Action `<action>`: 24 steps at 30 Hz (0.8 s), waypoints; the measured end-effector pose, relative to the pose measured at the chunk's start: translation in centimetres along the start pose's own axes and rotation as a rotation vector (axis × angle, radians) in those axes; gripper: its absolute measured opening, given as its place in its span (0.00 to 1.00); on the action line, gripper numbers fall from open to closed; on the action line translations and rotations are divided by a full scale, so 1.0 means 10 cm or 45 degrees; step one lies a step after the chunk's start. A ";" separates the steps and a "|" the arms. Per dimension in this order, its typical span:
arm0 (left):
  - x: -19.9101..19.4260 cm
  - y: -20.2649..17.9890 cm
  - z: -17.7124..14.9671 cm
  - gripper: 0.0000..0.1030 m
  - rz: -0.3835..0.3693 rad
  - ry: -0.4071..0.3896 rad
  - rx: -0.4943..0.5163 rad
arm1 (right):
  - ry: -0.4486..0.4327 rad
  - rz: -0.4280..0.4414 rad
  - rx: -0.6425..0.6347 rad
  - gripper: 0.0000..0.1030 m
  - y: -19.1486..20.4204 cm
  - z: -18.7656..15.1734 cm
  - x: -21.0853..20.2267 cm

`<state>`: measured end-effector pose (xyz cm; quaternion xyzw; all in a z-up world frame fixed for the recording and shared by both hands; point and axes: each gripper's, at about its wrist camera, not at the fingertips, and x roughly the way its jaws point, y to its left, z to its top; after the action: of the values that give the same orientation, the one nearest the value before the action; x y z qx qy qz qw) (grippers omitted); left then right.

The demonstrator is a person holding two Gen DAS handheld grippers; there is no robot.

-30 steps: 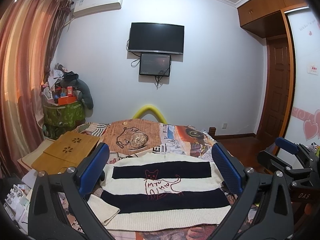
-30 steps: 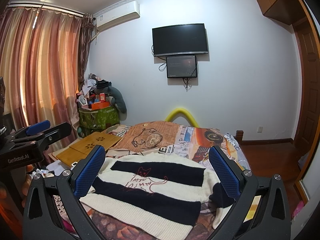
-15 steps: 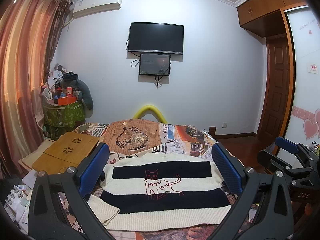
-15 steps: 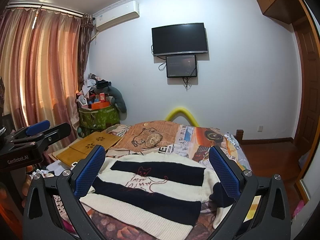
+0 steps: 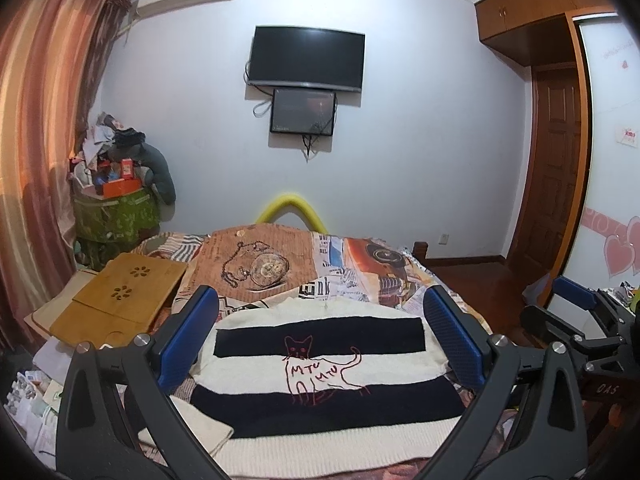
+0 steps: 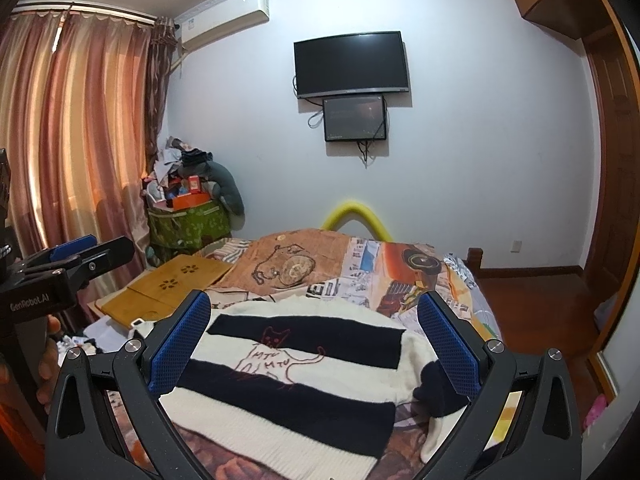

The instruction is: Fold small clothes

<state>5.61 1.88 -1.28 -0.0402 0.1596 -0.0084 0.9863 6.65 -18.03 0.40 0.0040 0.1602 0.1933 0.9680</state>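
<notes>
Left claw (image 5: 320,336) jaws wide apart, empty, held above the near part of the bed. Right claw (image 6: 314,338) the same: spread wide, gripping nothing. Neither touches cloth.

Sweater (image 5: 320,364), cream with black bands and a red cat outline, lies flat, front up, on the patterned bedspread (image 5: 360,264). No fold looks begun. Left sleeve (image 5: 192,436) is tucked in beside the body near the hem; right sleeve (image 6: 436,392) bunches off the other side.

Risks, as I judge them: thick knit, so a shallow pinch could take only the top layer and the fold would drag crooked. The bunched right sleeve may get trapped under a fold and leave a lump. The loose bedspread could be caught along with the hem and lift with it. The wooden tray (image 5: 124,292) sits near the left side; a wide swing might clip it.

Orientation: collar points away toward the far wall, hem toward the claws. Long axis runs near to far, skewed slightly in the right view.
</notes>
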 end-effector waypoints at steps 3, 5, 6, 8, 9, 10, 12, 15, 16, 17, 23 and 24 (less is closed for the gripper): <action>0.29 0.09 0.07 1.00 -0.022 0.046 -0.005 | 0.004 -0.012 -0.001 1.00 -0.08 0.02 0.14; 0.51 0.16 0.12 1.00 -0.015 0.075 -0.004 | 0.013 -0.026 -0.006 1.00 -0.15 0.03 0.26; 0.63 0.20 0.15 1.00 -0.006 0.095 0.001 | 0.017 -0.031 -0.006 1.00 -0.18 0.04 0.32; 0.88 0.28 0.20 1.00 0.010 0.137 0.020 | 0.034 -0.048 -0.008 1.00 -0.27 0.07 0.46; 1.02 0.32 0.23 1.00 0.017 0.160 0.032 | 0.039 -0.054 -0.011 1.00 -0.32 0.08 0.53; 1.16 0.37 0.26 1.00 0.020 0.189 0.040 | 0.044 -0.061 -0.018 1.00 -0.36 0.09 0.60; 1.52 0.50 0.31 1.00 -0.013 0.274 0.032 | 0.072 -0.068 -0.032 1.00 -0.46 0.11 0.75; 2.03 0.72 0.33 1.00 -0.003 0.409 -0.018 | 0.135 -0.080 -0.074 1.00 -0.62 0.14 1.01; 2.19 0.79 0.32 1.00 0.012 0.451 -0.030 | 0.157 -0.084 -0.087 1.00 -0.66 0.14 1.08; 2.30 0.83 0.31 1.00 0.026 0.480 -0.036 | 0.188 -0.087 -0.096 1.00 -0.72 0.14 1.18; 3.20 1.23 -0.03 1.00 0.153 0.728 -0.017 | 0.384 -0.038 -0.074 1.00 -1.03 0.01 1.73; 3.33 1.31 -0.11 1.00 0.166 0.768 -0.029 | 0.421 -0.033 -0.073 1.00 -1.07 -0.03 1.83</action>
<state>36.86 13.86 -13.84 -0.0366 0.4475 0.0450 0.8924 26.53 -21.06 -6.26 -0.0574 0.3117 0.1835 0.9305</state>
